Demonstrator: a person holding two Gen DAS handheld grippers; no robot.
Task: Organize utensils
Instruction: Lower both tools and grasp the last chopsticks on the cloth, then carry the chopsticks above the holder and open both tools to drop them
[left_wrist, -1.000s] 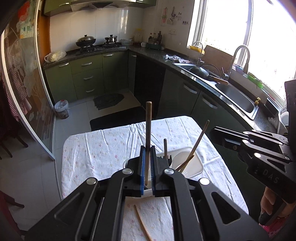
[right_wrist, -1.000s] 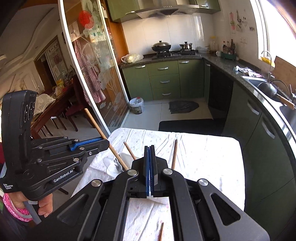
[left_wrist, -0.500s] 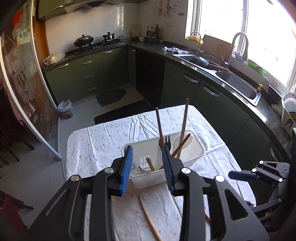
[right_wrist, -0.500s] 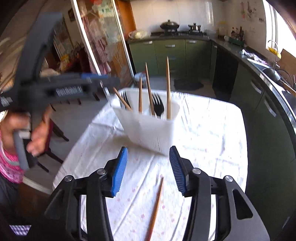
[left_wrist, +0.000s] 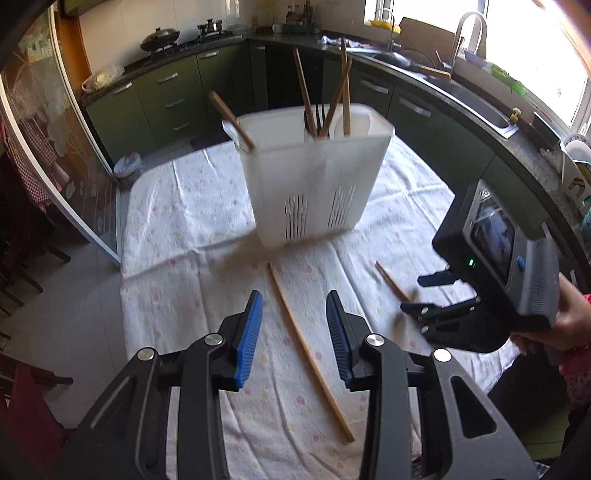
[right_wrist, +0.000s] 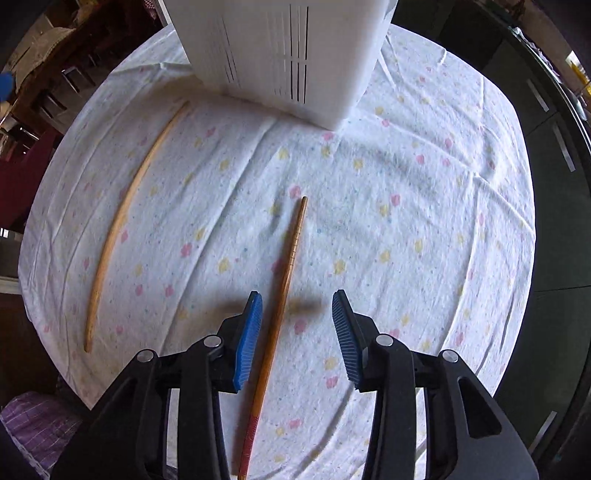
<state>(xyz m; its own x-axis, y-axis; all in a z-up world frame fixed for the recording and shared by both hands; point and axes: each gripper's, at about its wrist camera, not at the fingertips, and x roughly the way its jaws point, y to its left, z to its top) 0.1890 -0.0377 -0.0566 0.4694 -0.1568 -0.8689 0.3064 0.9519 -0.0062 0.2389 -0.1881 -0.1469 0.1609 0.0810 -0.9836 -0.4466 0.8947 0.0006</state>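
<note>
The right gripper (right_wrist: 297, 332), fingers apart and just narrowing, straddles the dark chopstick (right_wrist: 284, 280) lying on the worktop (right_wrist: 424, 221) near the white holder (right_wrist: 288, 48), so lower squarely, then close mid-shaft.

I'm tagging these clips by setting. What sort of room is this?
A home kitchen, most likely. Green cabinets run under a dark counter, a wok sits on the stove, and a sink with a tall faucet stands by the window. The work happens on a cloth-covered table.
</note>
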